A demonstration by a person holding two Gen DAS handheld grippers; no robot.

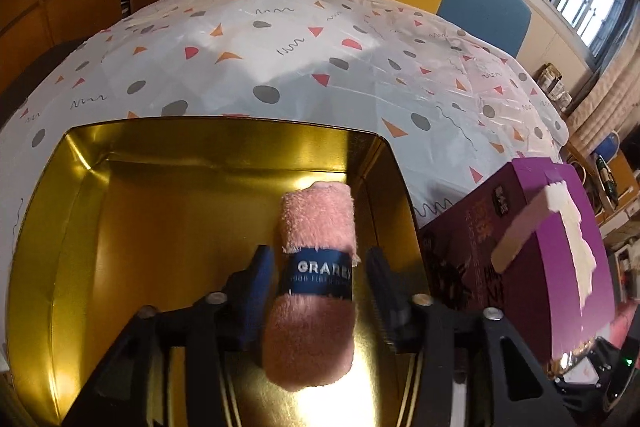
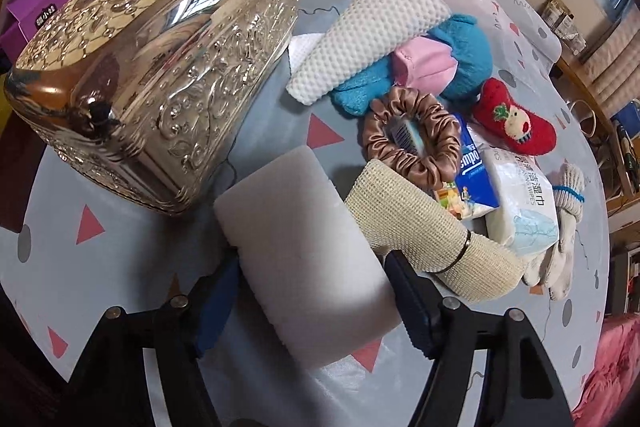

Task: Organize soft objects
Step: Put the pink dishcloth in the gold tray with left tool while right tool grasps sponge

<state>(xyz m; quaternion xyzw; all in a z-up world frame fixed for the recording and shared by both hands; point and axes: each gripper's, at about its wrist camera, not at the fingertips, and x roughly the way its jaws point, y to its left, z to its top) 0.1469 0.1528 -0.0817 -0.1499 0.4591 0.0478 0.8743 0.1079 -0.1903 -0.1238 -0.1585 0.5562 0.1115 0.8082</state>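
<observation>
In the left wrist view a rolled pink towel (image 1: 316, 291) with a dark blue band lies inside an open gold tin box (image 1: 132, 227). My left gripper (image 1: 318, 281) is open, its jaws a little apart from the towel on both sides. In the right wrist view my right gripper (image 2: 312, 291) stands around a white foam block (image 2: 304, 247) on the table, its fingers (image 2: 416, 303) at the block's sides; whether they press it I cannot tell. A pile of soft things lies beyond: a beige mesh roll (image 2: 424, 239), a brown scrunchie (image 2: 412, 139), a red sock (image 2: 512, 123).
An ornate silver tin lid (image 2: 160, 59) lies left of the foam block. A purple box (image 1: 540, 259) stands right of the gold box. A white dotted foam roll (image 2: 372, 31), blue cloth (image 2: 468, 55), tissue and wipes packs (image 2: 516, 187) and white gloves (image 2: 560, 227) lie in the pile.
</observation>
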